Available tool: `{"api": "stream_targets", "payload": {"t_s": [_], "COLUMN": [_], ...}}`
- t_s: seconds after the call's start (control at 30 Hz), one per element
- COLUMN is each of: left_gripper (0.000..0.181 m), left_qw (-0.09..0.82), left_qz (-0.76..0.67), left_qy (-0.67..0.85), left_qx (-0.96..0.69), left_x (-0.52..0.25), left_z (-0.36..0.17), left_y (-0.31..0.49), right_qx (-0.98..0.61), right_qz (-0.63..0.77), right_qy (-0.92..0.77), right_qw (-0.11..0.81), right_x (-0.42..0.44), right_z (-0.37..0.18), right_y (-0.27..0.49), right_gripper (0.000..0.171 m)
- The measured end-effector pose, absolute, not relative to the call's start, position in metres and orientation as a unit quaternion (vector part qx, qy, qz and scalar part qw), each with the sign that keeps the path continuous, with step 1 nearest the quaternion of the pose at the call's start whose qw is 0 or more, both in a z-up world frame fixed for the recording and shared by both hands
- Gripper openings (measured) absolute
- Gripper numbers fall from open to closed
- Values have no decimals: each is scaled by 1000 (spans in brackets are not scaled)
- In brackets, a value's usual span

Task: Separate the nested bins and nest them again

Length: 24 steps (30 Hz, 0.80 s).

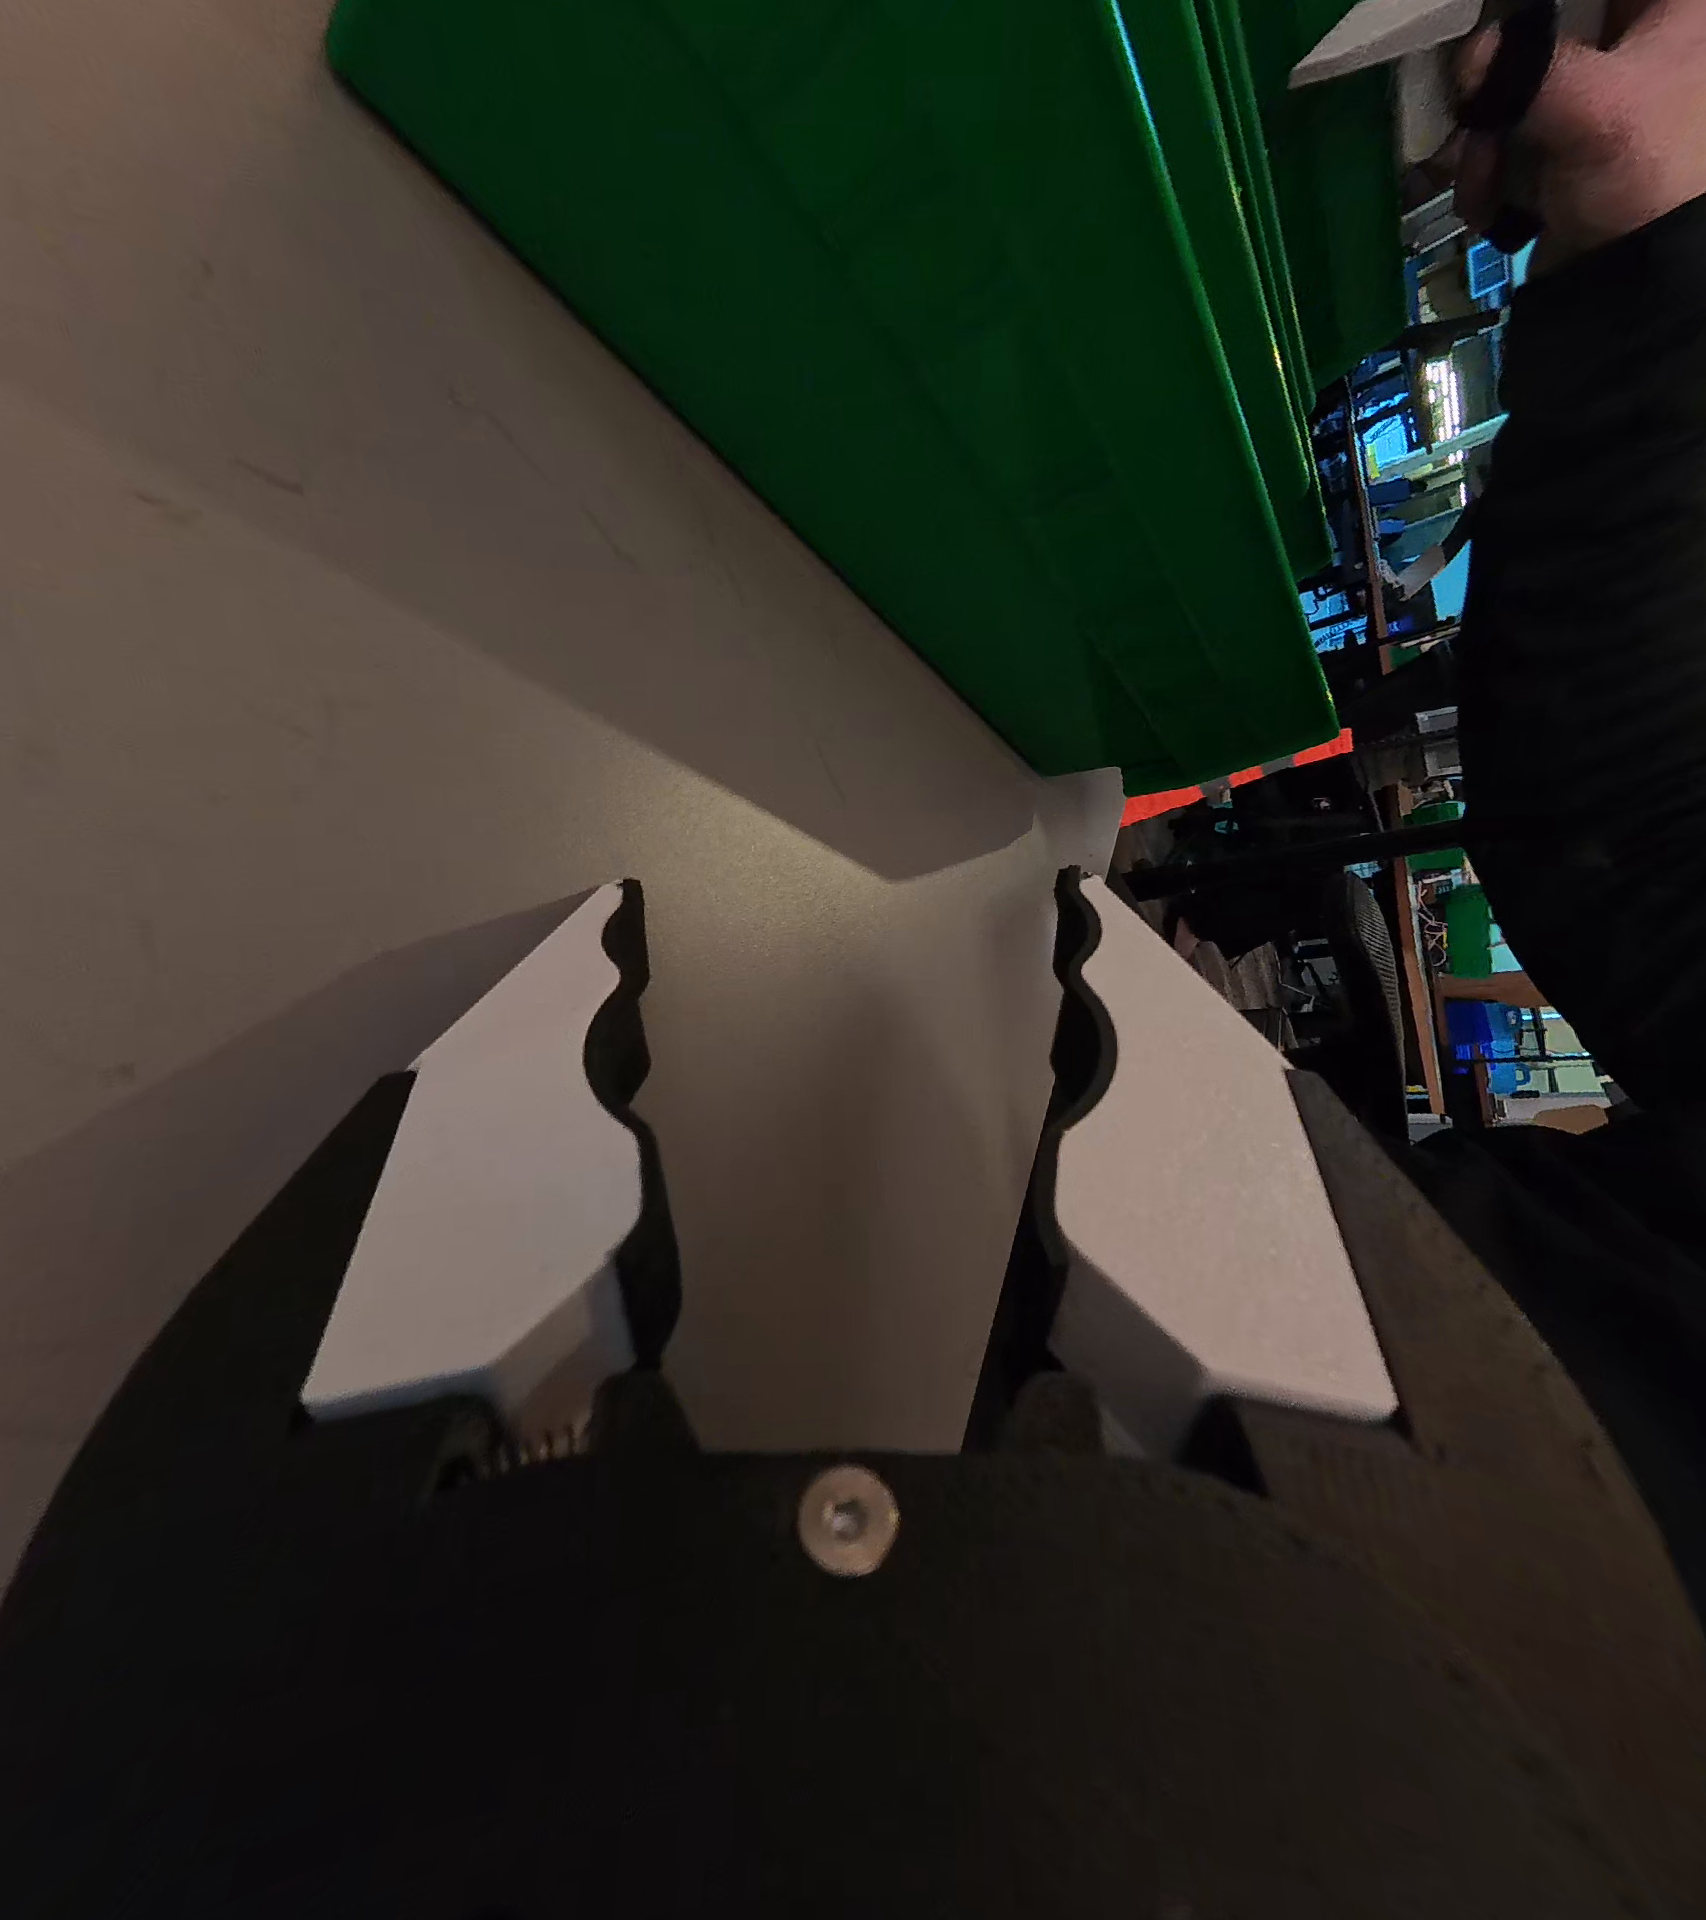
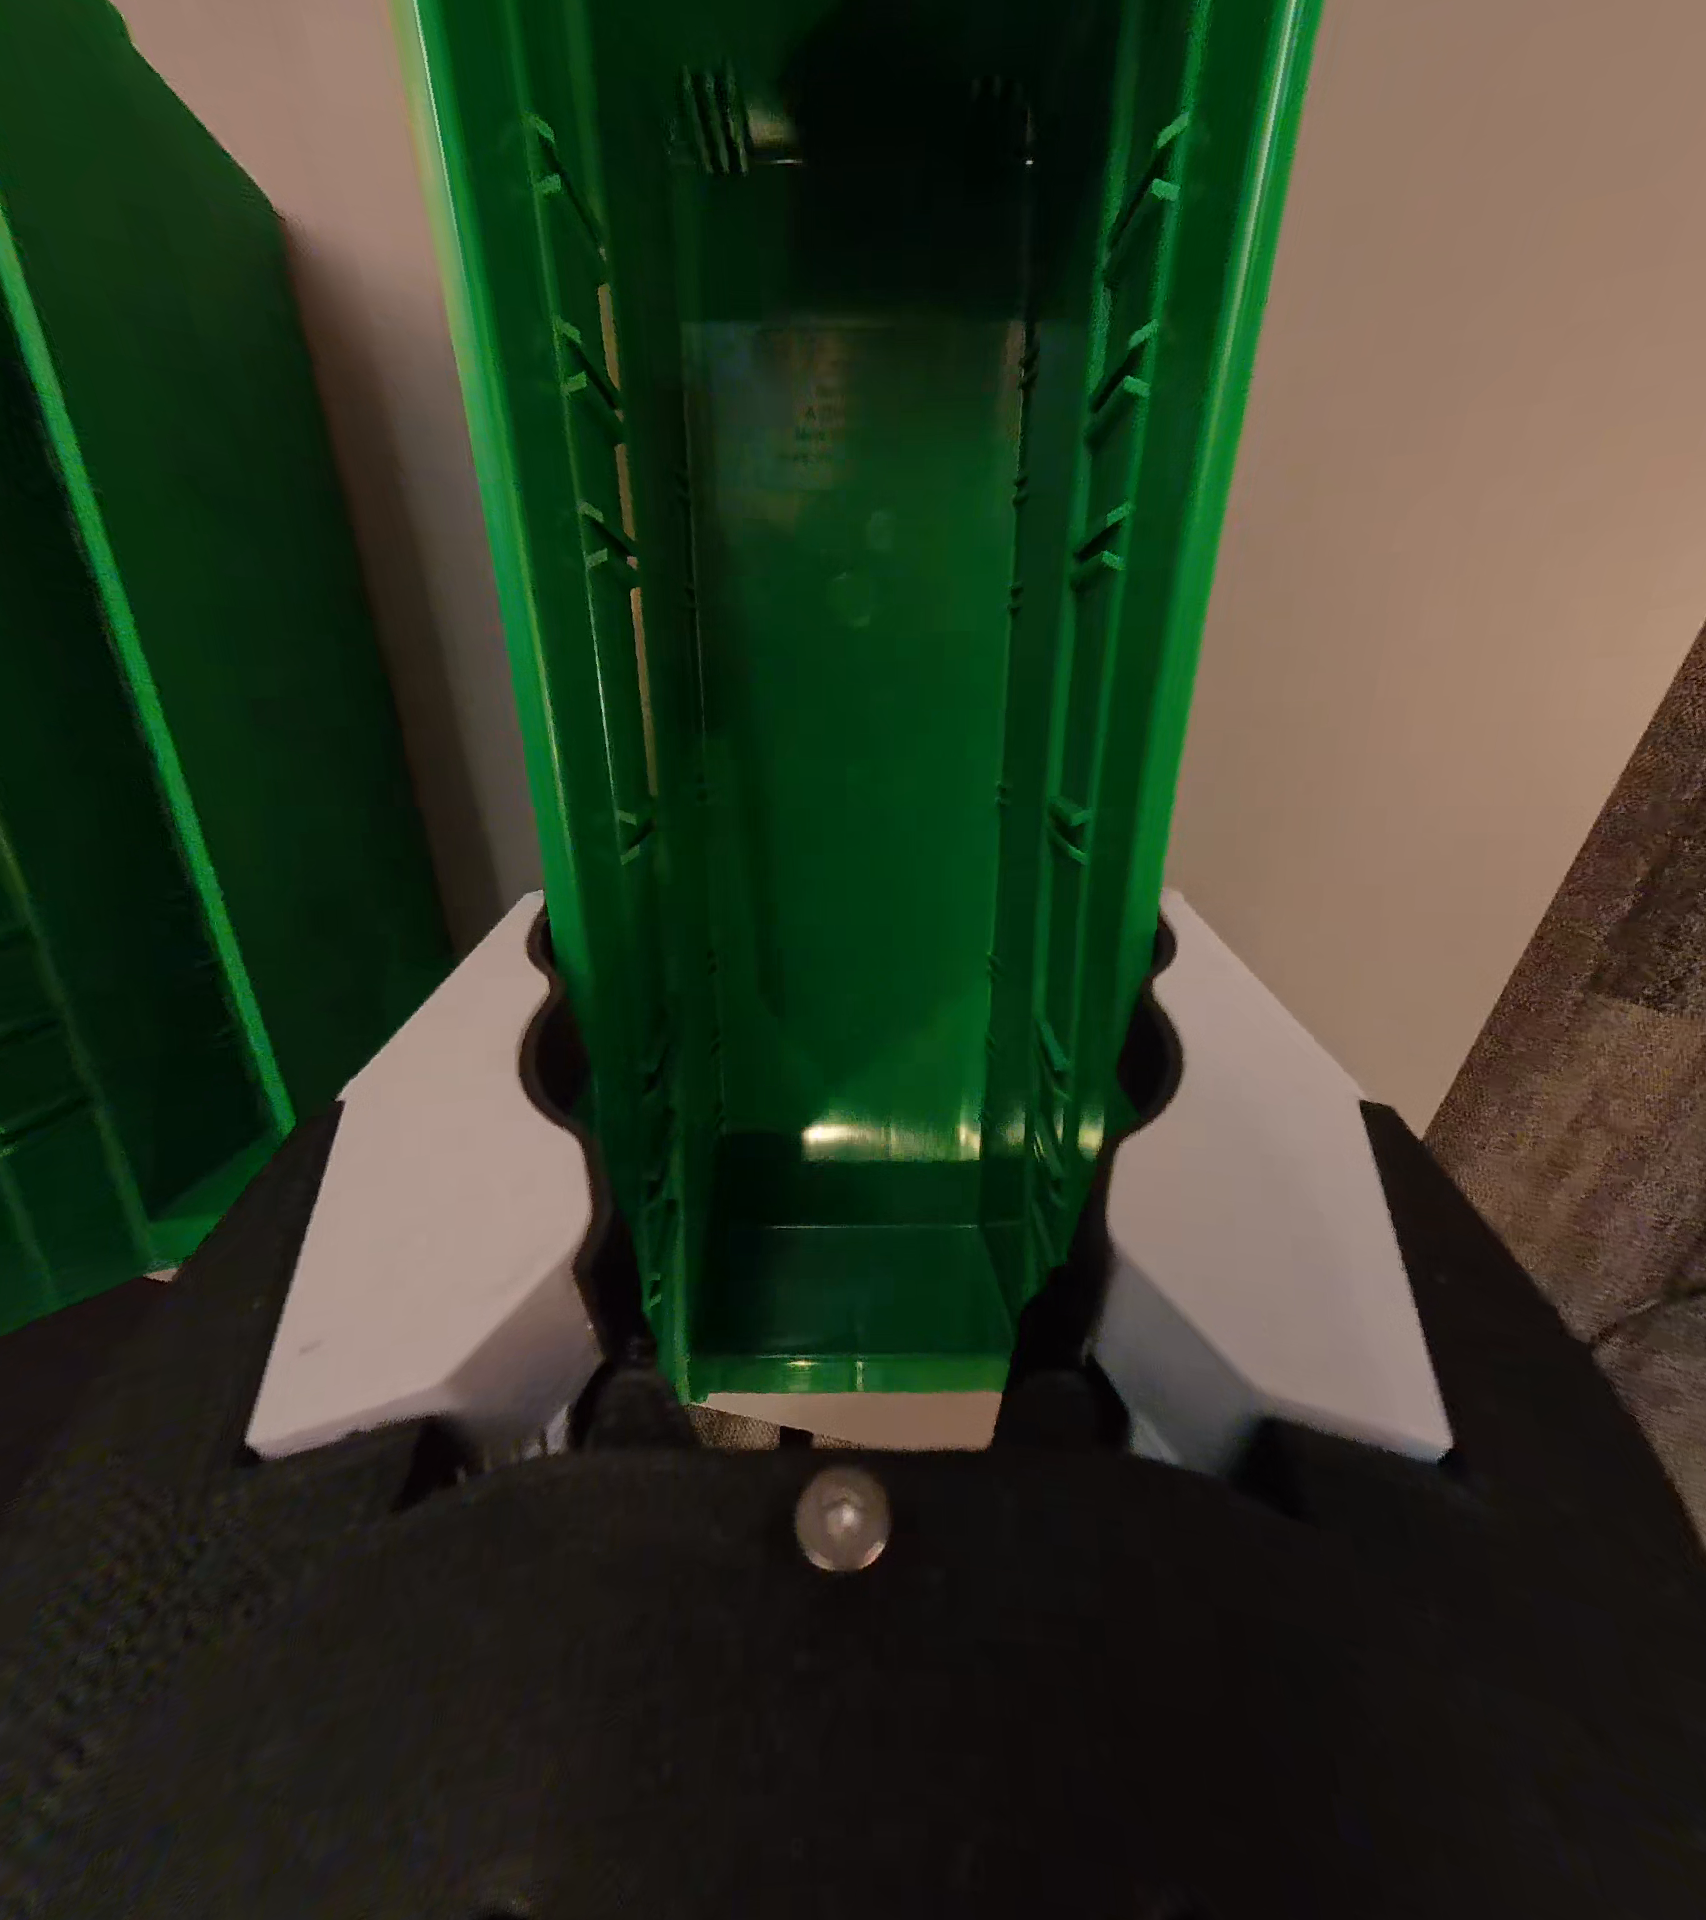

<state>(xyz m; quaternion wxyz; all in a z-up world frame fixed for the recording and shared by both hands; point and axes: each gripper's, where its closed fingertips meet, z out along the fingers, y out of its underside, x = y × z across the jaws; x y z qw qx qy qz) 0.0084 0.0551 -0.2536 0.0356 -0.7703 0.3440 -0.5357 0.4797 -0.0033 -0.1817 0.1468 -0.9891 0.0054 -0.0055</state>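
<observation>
In the right wrist view my right gripper is shut on the near end of a long narrow green bin, one finger on each outer side wall; its open inside faces the camera. A second green bin lies to its left on the white table. In the left wrist view my left gripper is open and empty, low over the table, tilted sideways. A green bin's side wall stands beyond its fingertips, apart from them. The other gripper and a hand show at the top right.
A dark-sleeved arm runs down the right of the left wrist view, with shelving and clutter behind it. The table's corner lies just past the left fingertips. Grey carpet lies beyond the table's right edge.
</observation>
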Motion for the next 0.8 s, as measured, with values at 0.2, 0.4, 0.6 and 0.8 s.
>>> {"api": "stream_targets", "payload": {"t_s": [0.2,0.4,0.6,0.8], "left_gripper": [78,79,79,79], "left_qw": [37,38,36,37], "left_qz": [-534,-534,-537,-537], "left_qy": [346,345,343,343], "left_qx": [-771,-771,-770,-770], "left_x": [9,9,9,9], "left_z": [-253,-253,-253,-253], "left_y": [55,55,55,56], "right_qx": [-987,-987,-991,-992], "right_qz": [11,26,14,8], "right_qy": [14,26,20,15], "right_qw": [157,160,132,129], "right_x": [479,478,477,476], "right_z": [-172,-182,-191,-193], "right_y": [-3,-3,-9,-10], "right_gripper": [107,109,118,110]}}
